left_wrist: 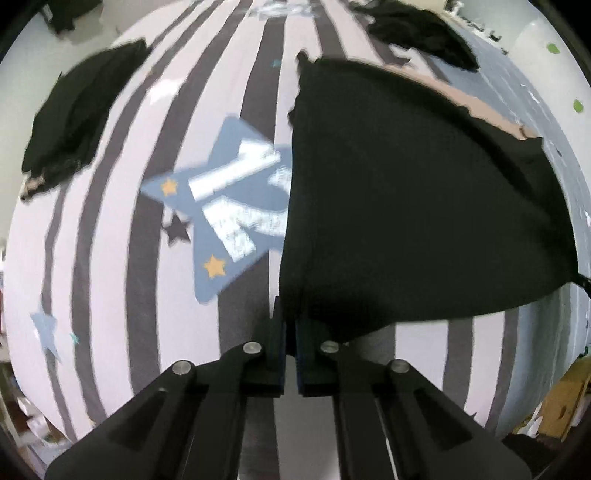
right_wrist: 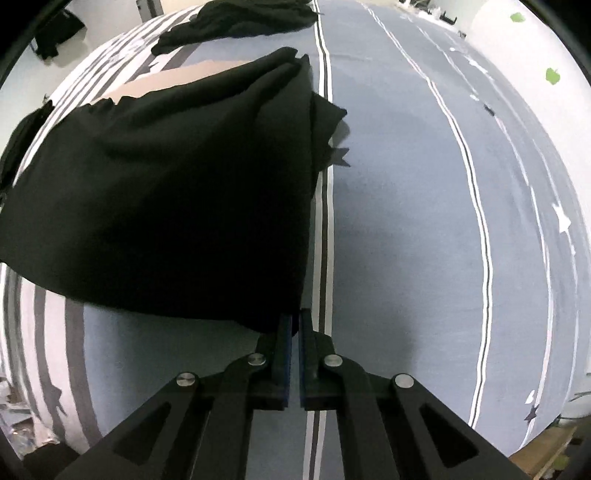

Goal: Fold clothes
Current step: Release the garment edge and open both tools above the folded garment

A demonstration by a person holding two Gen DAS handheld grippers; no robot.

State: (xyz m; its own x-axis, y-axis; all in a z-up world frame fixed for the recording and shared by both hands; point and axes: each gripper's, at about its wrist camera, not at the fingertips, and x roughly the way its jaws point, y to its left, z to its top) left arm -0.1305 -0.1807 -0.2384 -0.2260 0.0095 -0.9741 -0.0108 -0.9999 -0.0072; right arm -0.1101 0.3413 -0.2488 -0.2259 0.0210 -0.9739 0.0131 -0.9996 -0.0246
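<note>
Nearest, left gripper (left_wrist: 290,325) pinched on the near left corner of the black garment (left_wrist: 406,206); right gripper (right_wrist: 295,321) likewise closed on the near right corner. Cloth hangs lifted between the two, spread above the striped bedsheet (left_wrist: 240,92), its far edge trailing toward a tan patch beyond.

Risk, as judged: only a thin bite of fabric sits between each pair of pads. A quick pull or uneven lift could slip a corner free, and the fold would land skewed or bunched. The ragged far-right edge may tuck under.

Farther off: a dark pile (left_wrist: 74,122) at left, another dark heap (left_wrist: 421,33) at the head of the bed.

Hard to make out: garment type, layer count, what the tan patch is. Left view blurred.
</note>
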